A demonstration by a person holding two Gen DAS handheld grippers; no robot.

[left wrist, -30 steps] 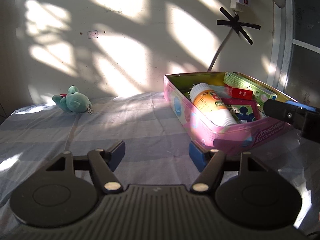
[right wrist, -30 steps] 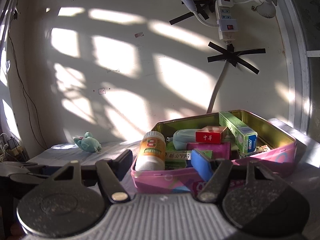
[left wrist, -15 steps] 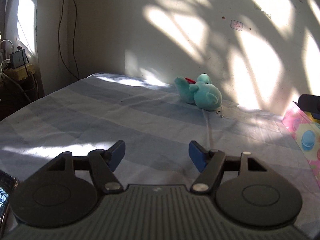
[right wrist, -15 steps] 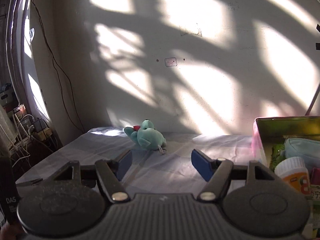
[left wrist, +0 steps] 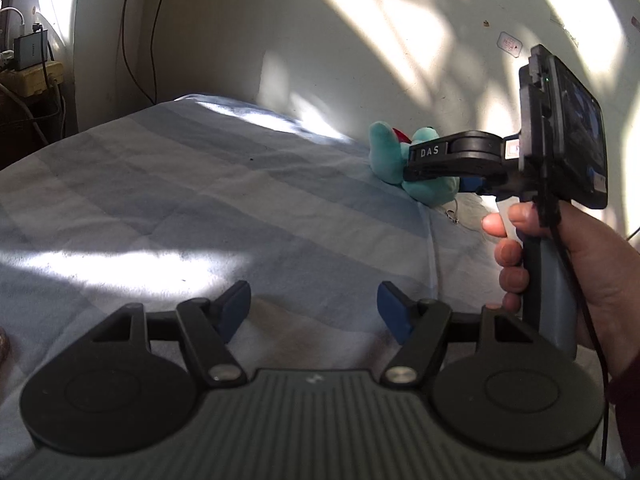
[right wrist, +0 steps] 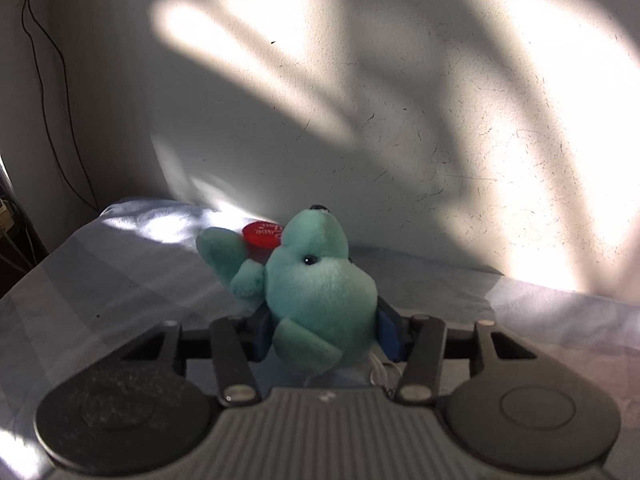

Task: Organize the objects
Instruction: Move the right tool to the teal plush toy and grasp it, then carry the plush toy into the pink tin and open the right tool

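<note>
On the blue striped bedsheet (left wrist: 168,200), near the sunlit wall (right wrist: 400,100), the teal plush toy (right wrist: 320,292) sits between the right gripper (right wrist: 320,334) fingers, whose blue pads press its sides. The right hand (left wrist: 568,256) holds that gripper's handle. The left gripper (left wrist: 314,310) hovers nearby, fingers spread, holding nothing.

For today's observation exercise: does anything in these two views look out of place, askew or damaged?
Only the teal plush toy: it sits alone on the striped sheet, between the right gripper fingers. Nothing looks spilled or damaged.
</note>
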